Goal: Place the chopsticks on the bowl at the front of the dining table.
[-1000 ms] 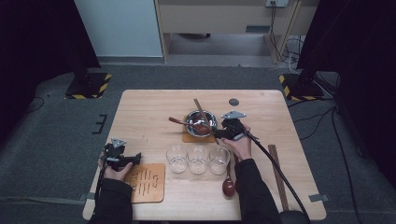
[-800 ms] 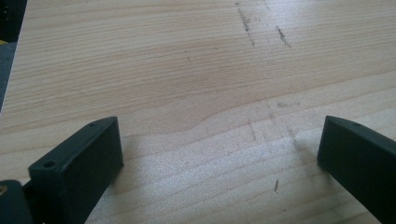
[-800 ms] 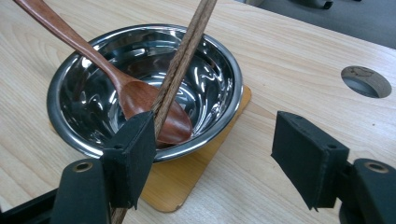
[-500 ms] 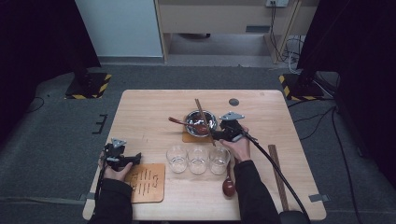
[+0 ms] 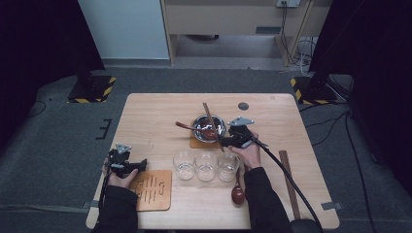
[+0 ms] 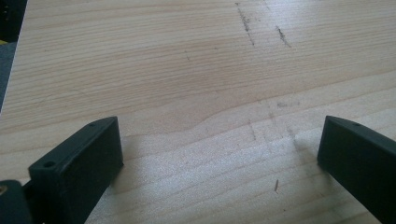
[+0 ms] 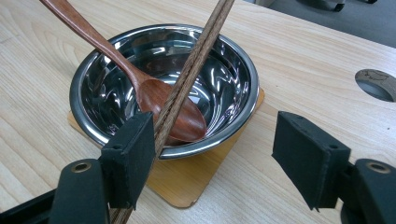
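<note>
Since its jaws stand apart, the right gripper (image 7: 212, 154) merely touches the chopstick (image 7: 191, 70) leaning over the bowl (image 7: 233, 100), centre frame; the left gripper (image 6: 219, 154) idles open.

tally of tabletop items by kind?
Glasses: 3
Wooden spoons: 2
Chopsticks: 2, one in the bowl and one at the right edge
Steel bowl: 1
Wooden mats: 2, one under the bowl
Total: 10
</note>
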Action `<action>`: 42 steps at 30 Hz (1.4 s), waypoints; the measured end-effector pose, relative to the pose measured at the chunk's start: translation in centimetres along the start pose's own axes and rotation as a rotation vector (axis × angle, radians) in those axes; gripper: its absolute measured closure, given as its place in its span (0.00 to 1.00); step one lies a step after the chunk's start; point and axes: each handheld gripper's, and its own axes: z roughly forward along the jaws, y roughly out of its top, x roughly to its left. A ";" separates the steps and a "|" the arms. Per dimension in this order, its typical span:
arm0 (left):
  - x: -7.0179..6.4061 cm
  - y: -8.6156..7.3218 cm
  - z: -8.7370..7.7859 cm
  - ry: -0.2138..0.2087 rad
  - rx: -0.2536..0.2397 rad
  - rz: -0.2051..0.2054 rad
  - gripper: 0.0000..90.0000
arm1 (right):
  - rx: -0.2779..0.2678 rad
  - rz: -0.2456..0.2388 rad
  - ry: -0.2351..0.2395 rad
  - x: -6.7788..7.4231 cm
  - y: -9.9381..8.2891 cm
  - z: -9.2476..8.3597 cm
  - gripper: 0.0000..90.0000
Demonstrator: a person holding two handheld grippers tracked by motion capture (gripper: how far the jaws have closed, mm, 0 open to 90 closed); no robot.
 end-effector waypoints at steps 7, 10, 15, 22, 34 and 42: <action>0.0 0.0 0.0 0.000 0.000 0.000 0.00 | -0.001 0.003 0.002 0.1 0.1 0.4 0.33; 0.0 0.0 0.0 0.000 0.000 0.000 0.00 | -0.002 0.008 0.006 0.2 0.2 0.6 0.33; 0.0 0.0 0.0 0.000 0.000 0.000 0.00 | -0.017 0.015 0.008 0.2 0.4 0.5 0.33; 0.0 0.0 0.0 0.000 0.000 0.000 0.00 | 0.000 0.013 -0.002 0.0 0.3 0.4 0.33; 0.0 0.0 0.0 0.000 0.000 0.000 0.00 | -0.016 0.025 -0.006 -0.1 0.3 0.5 0.33; 0.0 0.0 0.0 0.000 0.000 0.000 0.00 | -0.003 0.024 -0.004 -0.2 0.3 0.6 0.33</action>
